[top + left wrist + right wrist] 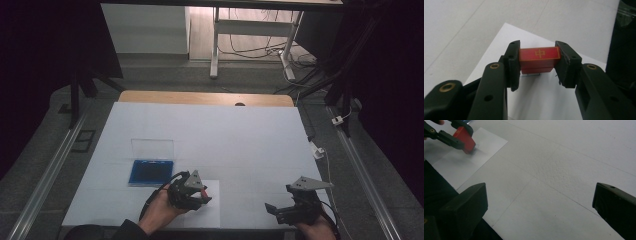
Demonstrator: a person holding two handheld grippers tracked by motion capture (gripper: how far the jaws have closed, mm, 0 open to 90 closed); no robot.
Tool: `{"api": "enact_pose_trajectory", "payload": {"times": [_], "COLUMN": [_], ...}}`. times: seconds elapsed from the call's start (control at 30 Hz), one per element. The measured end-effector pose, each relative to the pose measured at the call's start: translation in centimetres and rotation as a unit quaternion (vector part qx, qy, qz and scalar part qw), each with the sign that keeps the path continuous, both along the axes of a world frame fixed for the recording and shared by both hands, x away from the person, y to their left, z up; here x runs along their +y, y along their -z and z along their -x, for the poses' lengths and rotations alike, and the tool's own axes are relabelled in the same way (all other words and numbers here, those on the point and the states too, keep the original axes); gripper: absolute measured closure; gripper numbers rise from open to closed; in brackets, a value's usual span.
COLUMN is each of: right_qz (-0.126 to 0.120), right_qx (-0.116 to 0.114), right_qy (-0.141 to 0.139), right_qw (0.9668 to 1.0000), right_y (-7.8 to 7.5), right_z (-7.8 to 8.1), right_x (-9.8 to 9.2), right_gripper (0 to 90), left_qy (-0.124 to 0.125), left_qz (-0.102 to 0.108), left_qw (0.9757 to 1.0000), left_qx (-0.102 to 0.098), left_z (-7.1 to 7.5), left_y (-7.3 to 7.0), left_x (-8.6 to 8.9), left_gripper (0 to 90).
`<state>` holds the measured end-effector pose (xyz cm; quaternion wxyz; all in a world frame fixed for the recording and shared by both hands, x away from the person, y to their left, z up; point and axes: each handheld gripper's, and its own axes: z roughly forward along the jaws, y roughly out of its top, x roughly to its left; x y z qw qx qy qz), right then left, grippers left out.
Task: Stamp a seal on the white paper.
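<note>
A red stamp block (539, 59) with a gold character on its top is clamped between the two jaws of my left gripper (537, 65). Its lower end rests on or just above a white sheet of paper (534, 100), where a faint dark outline shows beneath it. From above, the left gripper (198, 194) sits over the paper (210, 212) near the table's front edge. The stamp (466, 138) and paper (461, 160) also appear far left in the right gripper view. My right gripper (282, 210) hovers at the front right, jaws wide apart and empty.
A blue ink pad case (150, 171) with its clear lid (152, 148) raised stands behind and left of the left gripper. The white table cover (240, 145) spreads between the grippers. A cable and white plug (318, 151) lie at the table's right edge.
</note>
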<state>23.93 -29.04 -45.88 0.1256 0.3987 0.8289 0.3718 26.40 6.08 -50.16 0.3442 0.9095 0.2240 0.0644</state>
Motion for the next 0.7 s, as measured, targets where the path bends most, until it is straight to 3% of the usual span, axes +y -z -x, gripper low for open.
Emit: {"api": "enact_pose_trajectory", "payload": {"times": [0.33,0.7], "right_qz": [0.002,0.003], "right_qx": [0.001,0.001], "right_qy": [-0.001,-0.002], "right_qw": [1.0000,1.0000], "right_y": [0.0,0.0], "right_z": [0.0,0.0], "right_x": [0.0,0.0], "right_gripper": [0.0,0.0], "left_qy": [-0.021,-0.039], "left_qz": [0.027,0.030], "left_qw": [0.9994,0.9988], "left_qx": [0.002,0.006], "left_z": [-0.1,-0.4], "left_y": [-1.3,-1.9], "left_x": [1.4,3.2], "left_gripper": [58.2,58.2]}}
